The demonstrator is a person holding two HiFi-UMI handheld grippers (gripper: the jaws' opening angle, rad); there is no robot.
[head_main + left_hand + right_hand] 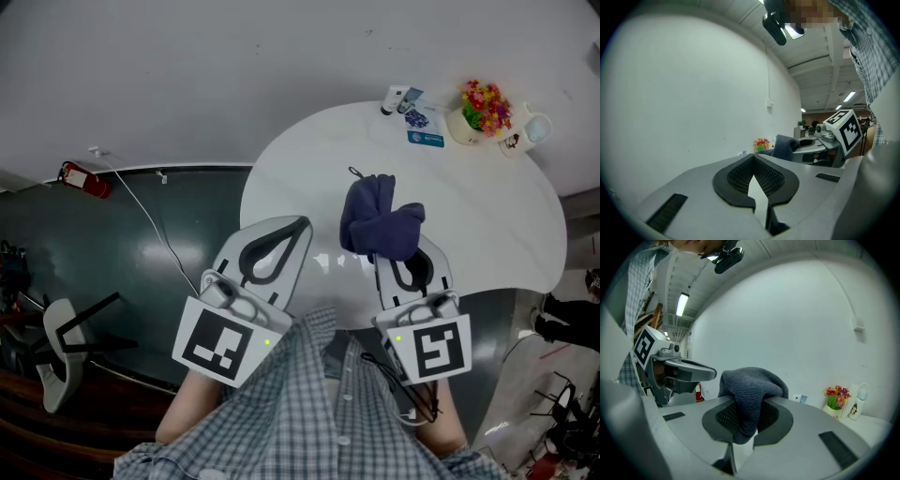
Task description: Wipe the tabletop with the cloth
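Observation:
A dark blue cloth point(375, 220) hangs bunched over the near part of the round white table point(487, 216). My right gripper point(403, 253) is shut on it; in the right gripper view the cloth point(750, 385) is pinched between the pads and bulges above the gripper point(749, 405). My left gripper point(300, 227) hovers at the table's near left edge, beside the cloth, with its tips together and nothing between them. The left gripper view shows that gripper point(753, 160) shut, with the cloth point(783, 144) and the other gripper off to the right.
At the table's far edge stand a pot of flowers point(482, 109), a white mug point(523, 132), a blue card point(424, 127) and a small bottle point(394, 98). A red extinguisher point(84, 178) and a chair point(56, 349) are on the dark floor at left.

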